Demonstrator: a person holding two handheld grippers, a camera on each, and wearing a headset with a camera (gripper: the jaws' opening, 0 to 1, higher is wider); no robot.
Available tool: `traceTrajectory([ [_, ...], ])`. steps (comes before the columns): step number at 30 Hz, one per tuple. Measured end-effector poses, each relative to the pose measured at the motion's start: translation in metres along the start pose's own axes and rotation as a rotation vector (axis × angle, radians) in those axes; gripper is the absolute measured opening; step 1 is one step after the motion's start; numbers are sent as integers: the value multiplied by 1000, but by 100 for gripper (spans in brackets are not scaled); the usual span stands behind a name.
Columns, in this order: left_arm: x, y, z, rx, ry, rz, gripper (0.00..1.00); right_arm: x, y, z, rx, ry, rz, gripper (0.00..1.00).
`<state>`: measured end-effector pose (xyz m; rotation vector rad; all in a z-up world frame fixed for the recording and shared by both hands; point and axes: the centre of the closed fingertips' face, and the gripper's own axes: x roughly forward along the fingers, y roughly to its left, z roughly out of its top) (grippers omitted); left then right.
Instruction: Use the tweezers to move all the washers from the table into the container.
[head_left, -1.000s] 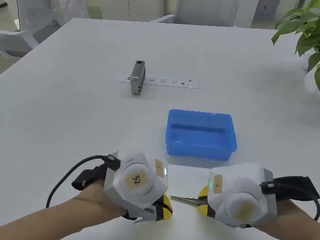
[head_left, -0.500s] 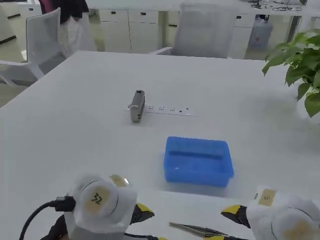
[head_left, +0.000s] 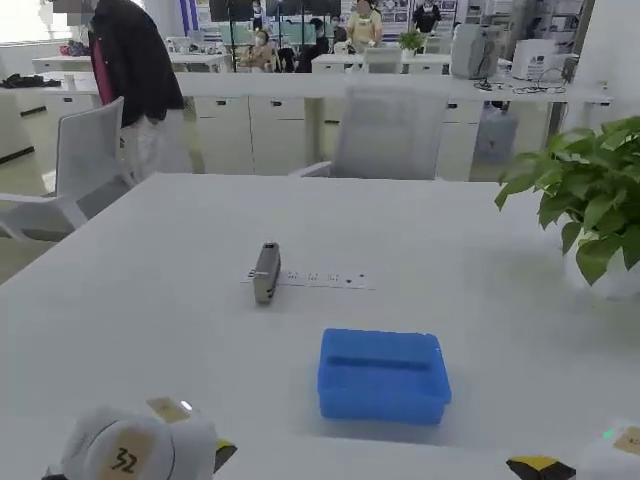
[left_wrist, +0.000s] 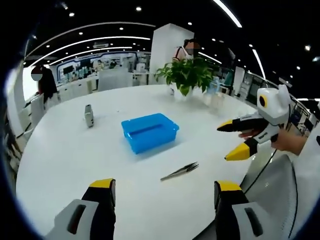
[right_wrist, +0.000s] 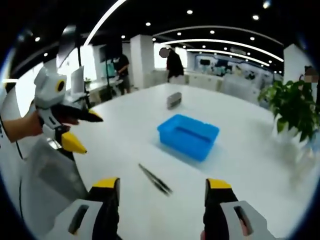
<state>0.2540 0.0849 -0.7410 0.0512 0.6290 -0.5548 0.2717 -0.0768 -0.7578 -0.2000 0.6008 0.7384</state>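
While your left gripper (left_wrist: 165, 185) and right gripper (right_wrist: 162, 183) gape empty, the slim grey metal tweezers (right_wrist: 156, 180) lie at the right's 12 o'clock, axis 11 to 5.

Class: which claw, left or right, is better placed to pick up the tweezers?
Probably the right claw: it is open, with the tweezers lying close and centred between its jaws. The left claw, also open, sees them slightly farther ahead.

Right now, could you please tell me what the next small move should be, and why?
Probably lower the open right gripper onto the slim metal tweezers and close on them: they lie free on the white table ahead of its jaws, and the task needs them first.
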Motion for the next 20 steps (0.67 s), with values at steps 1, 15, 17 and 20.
traceTrajectory([
  [1, -3, 2, 0, -5, -5, 10, 86, -1, -1, 0, 0, -3, -10, 71],
  [15, -18, 21, -6, -78, -42, 110, 99, -5, -7, -7, 31, 3, -56, 89],
  [17, -19, 23, -7, -76, -36, 117, 99, -5, -6, -7, 36, 1, -54, 89],
  [20, -19, 25, -7, -69, -31, 120, 99, -5, -6, -7, 43, 2, -55, 90],
])
